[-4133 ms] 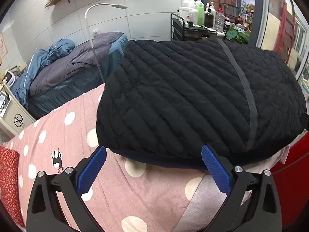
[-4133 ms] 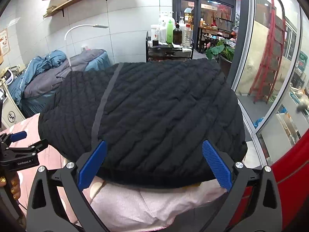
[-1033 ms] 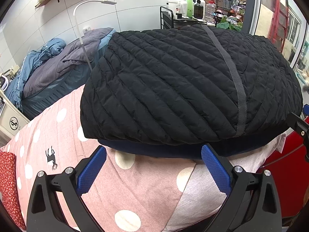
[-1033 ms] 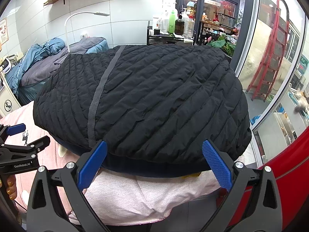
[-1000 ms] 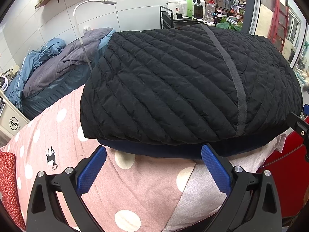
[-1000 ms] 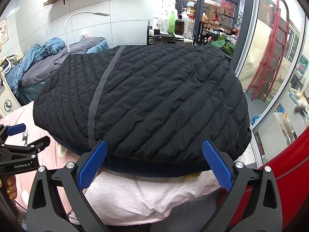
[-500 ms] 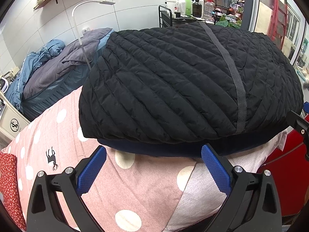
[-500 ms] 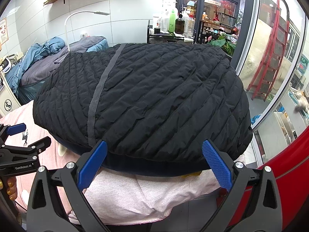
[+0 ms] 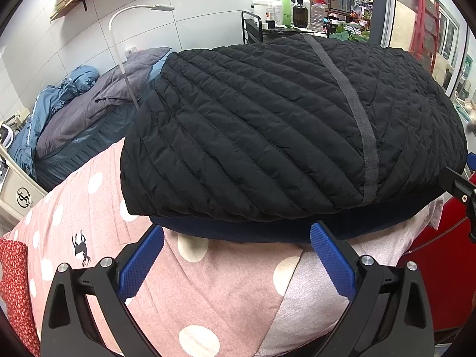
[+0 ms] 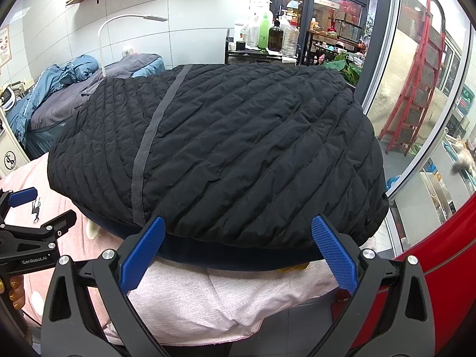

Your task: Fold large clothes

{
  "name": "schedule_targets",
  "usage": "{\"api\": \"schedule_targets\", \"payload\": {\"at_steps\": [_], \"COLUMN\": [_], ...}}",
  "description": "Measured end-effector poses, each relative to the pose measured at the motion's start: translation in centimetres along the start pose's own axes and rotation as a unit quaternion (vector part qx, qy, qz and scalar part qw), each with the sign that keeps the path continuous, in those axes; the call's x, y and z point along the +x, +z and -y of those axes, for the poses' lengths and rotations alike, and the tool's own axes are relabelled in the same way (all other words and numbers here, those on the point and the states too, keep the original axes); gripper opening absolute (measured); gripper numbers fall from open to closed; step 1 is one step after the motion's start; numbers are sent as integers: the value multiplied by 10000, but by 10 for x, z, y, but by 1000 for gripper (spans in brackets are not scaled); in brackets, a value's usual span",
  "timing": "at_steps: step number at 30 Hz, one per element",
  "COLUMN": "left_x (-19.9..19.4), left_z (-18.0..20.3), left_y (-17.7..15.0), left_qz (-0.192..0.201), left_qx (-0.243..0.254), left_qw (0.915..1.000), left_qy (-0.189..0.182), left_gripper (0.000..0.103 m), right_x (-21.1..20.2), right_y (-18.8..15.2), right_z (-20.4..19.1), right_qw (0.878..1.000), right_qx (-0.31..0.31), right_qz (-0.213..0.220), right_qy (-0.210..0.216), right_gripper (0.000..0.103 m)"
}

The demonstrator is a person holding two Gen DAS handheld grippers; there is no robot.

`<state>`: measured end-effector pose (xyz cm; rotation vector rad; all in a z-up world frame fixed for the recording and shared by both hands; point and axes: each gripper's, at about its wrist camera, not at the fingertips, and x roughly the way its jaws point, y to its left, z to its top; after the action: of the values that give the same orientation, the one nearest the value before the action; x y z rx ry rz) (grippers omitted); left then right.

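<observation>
Black quilted jacket [image 9: 285,125]: folded into a thick mound on the pink dotted cover [image 9: 208,291], lying over a navy layer [image 9: 267,232] whose edge peeks out beneath it; it fills the near-right corner of the bed
Long axis: runs side to side across both views, with a grey strap [image 9: 351,113] crossing it front to back
Direction from jaws: straight ahead of both tools, the near hem just beyond the blue pads
Left gripper [image 9: 235,255]: jaws spread wide, nothing between them, pads just short of the navy edge and apart from it
Right gripper [image 10: 238,250]: jaws equally wide and empty; left pad overlaps the hem in view, though contact cannot be told
Nearer tool: judged the right, since its pads sit closer against the hem
Coming move: likely turns on both tools meeting that near hem level, side by side
Task state: fold looks largely done
</observation>
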<state>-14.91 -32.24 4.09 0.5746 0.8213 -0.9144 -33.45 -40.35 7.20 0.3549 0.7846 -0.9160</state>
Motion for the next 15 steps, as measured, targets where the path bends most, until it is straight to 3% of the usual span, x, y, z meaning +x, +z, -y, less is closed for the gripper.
{"api": "schedule_targets", "payload": {"at_steps": [15], "left_x": [1], "left_z": [-1], "left_y": [0], "left_qz": [-61], "left_qx": [-16], "left_qw": [10000], "left_qy": [-26], "left_gripper": [97], "right_x": [1], "right_y": [0], "right_z": [0], "right_qw": [10000], "right_qx": [-9], "right_qz": [-14], "right_qy": [2], "right_gripper": [97]}}
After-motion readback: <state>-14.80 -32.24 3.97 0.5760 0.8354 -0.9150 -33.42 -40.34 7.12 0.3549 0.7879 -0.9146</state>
